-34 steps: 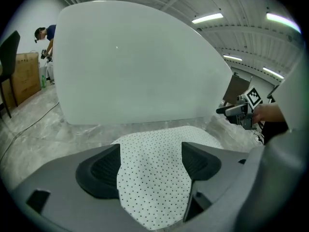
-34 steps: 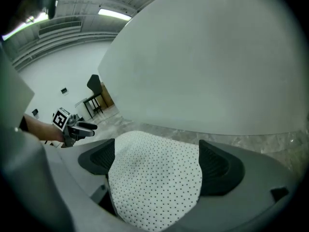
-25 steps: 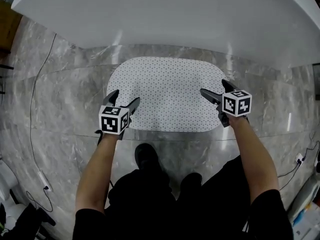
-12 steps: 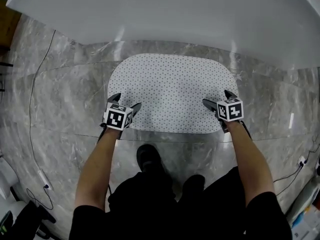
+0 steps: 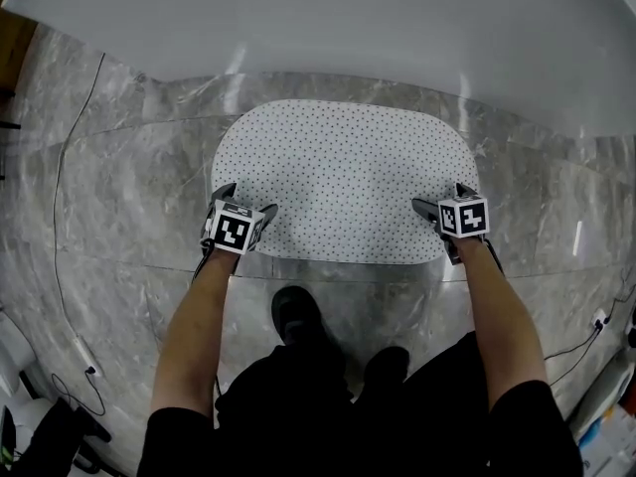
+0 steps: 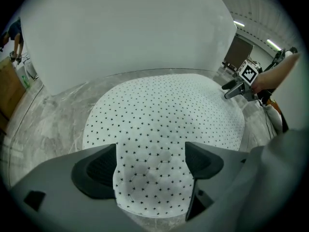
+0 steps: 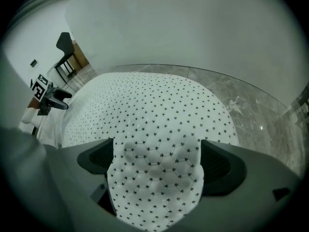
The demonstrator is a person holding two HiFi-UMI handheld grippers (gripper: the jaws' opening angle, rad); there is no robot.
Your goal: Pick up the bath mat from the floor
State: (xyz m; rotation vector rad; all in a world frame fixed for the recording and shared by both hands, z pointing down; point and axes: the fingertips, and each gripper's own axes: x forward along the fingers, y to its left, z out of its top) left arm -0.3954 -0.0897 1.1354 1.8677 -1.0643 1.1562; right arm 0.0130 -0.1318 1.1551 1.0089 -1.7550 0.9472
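Observation:
A white bath mat [image 5: 343,177] with small black dots lies flat on the grey marble floor before a white tub. My left gripper [image 5: 248,199] hangs over the mat's near left corner and points steeply down. Its jaws have just been opening, and in the left gripper view [image 6: 152,161] the mat's near edge [image 6: 154,187] shows between them, untouched by the pads. My right gripper [image 5: 438,196] is over the near right corner. In its own view [image 7: 154,161] the jaws stand wide apart, with the quilted mat [image 7: 149,110] between them, apart from the pads.
The tub's curved white wall [image 5: 348,28] stands just behind the mat. A thin cable [image 5: 58,217] runs along the floor at the left. The person's dark shoes [image 5: 296,316] are close behind the mat's near edge. Cables and clutter [image 5: 601,405] lie at the lower right.
Both grippers have sunk toward the floor and now sit at the mat's near corners. The mat has not moved.

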